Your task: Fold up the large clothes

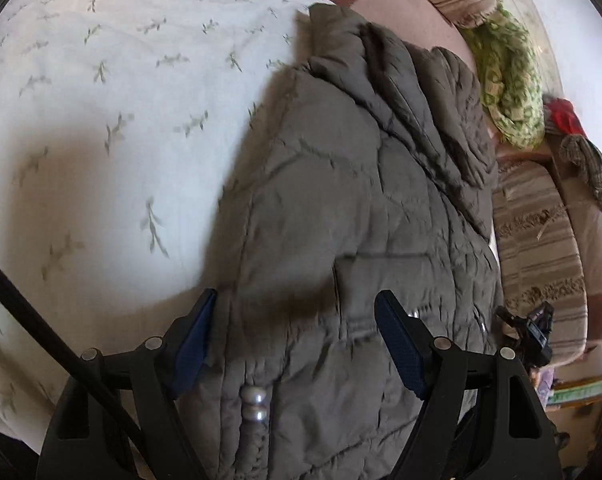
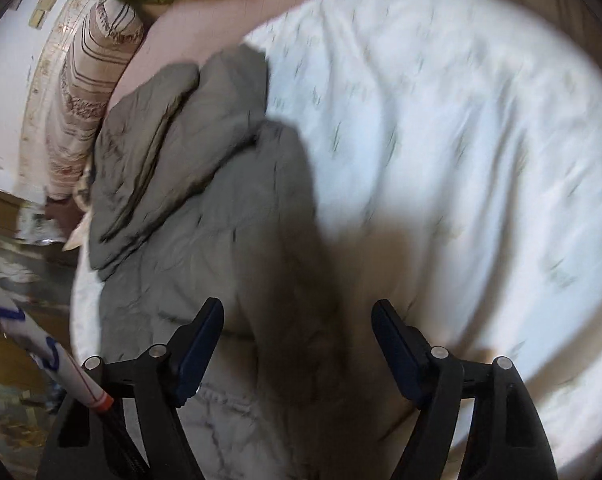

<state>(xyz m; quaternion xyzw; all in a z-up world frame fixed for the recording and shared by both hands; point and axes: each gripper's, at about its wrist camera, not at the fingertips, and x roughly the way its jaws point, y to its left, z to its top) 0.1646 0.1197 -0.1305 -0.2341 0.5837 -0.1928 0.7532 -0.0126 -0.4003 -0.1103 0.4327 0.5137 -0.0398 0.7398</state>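
My right view is smeared by motion, so the bedspread (image 2: 441,120) print is unreadable; the grey jacket (image 1: 341,220) runs off my left view's bottom edge

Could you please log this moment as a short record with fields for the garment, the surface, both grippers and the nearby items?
garment: grey quilted jacket, lying crumpled
surface: white leaf-print bedspread
left gripper: open, empty, over jacket
right gripper: open, empty, over jacket edge
nearby: striped cushion, green patterned cloth
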